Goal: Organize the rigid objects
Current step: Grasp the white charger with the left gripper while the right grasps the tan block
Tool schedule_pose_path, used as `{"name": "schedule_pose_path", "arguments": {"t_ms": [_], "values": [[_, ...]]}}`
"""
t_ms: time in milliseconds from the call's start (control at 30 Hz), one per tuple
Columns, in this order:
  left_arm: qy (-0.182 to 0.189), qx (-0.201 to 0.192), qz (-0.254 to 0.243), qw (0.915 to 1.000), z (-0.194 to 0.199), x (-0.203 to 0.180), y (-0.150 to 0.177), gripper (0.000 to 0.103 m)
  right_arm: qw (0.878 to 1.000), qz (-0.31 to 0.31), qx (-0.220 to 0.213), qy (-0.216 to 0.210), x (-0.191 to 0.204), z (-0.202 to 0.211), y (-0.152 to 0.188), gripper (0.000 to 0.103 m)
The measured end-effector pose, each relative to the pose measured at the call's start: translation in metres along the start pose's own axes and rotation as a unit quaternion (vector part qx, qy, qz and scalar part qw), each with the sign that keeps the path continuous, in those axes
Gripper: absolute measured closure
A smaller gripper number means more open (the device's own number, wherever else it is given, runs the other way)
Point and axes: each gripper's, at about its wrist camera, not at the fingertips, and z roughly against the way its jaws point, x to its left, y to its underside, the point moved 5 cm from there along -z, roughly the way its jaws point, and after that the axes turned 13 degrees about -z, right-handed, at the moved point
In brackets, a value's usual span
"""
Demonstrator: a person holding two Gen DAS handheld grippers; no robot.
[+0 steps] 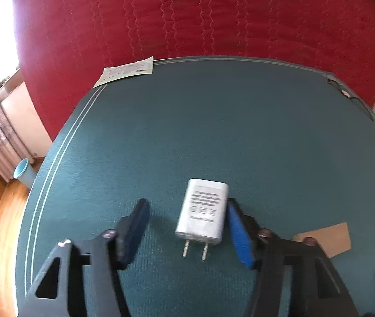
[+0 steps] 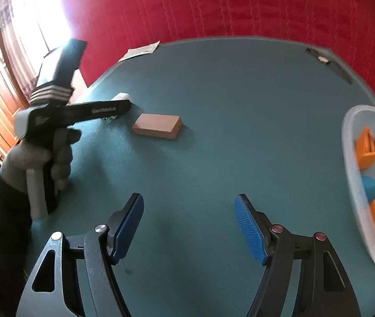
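The left gripper [image 1: 187,227] is wide apart around the white charger [image 1: 202,215], which looks small, hard, probably light and a bit slippery, so squeeze its flat sides, not the prongs.

White charger [image 1: 202,213], grey print; teal mat [image 1: 214,121]; red quilted cover [image 1: 187,13], wavy stitching; tan block [image 2: 157,126]; orange pieces [image 2: 367,148].

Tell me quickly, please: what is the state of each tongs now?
Left tongs: open, around the white charger, not yet closed on it.
Right tongs: open, holding nothing, above the green table.
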Motion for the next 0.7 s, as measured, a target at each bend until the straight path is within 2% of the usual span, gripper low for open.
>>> {"name": "schedule_pose_path", "arguments": {"t_ms": [100, 333, 700], "values": [[0.018, -0.002, 0.008, 0.9998, 0.002, 0.0, 0.002, 0.064, 1.0, -0.006, 0.008, -0.001, 0.006, -0.01, -0.007, 0.031], [0.025, -0.003, 0.039, 0.9989, 0.005, 0.012, 0.01, 0.066, 1.0, -0.003, 0.003, 0.006, 0.024, -0.027, -0.018, 0.031], [-0.012, -0.003, 0.045, 0.9989, 0.01, 0.017, 0.017, 0.067, 1.0, 0.002, -0.01, 0.014, 0.045, -0.05, -0.036, 0.031]]}}
